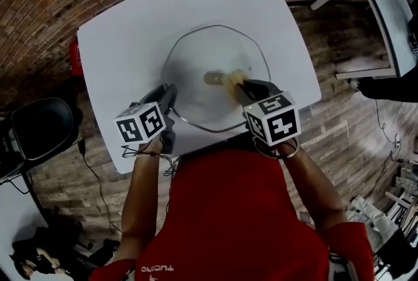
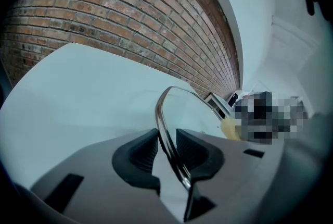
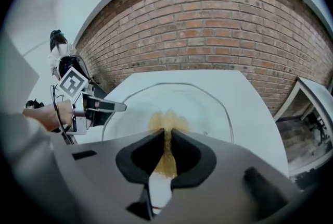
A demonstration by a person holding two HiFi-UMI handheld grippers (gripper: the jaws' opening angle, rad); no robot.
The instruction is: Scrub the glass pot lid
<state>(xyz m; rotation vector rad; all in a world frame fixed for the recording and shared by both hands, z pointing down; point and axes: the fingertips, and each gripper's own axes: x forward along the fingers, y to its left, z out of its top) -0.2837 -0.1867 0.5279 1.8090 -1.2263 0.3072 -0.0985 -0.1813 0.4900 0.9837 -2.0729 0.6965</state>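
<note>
While left gripper [image 1: 168, 95] clamps the glass pot lid [image 1: 196, 54] rim at 8 o'clock, right gripper [image 1: 243, 87] pinches a yellow scrub pad [image 1: 232, 80] near centre. Likely mid-scrub; next stroke should work outward.

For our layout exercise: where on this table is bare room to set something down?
Bare: table strip between glass lid and far edge, plus far-left corner. Crowded: near edge, where left gripper and right gripper with sponge work.
</note>
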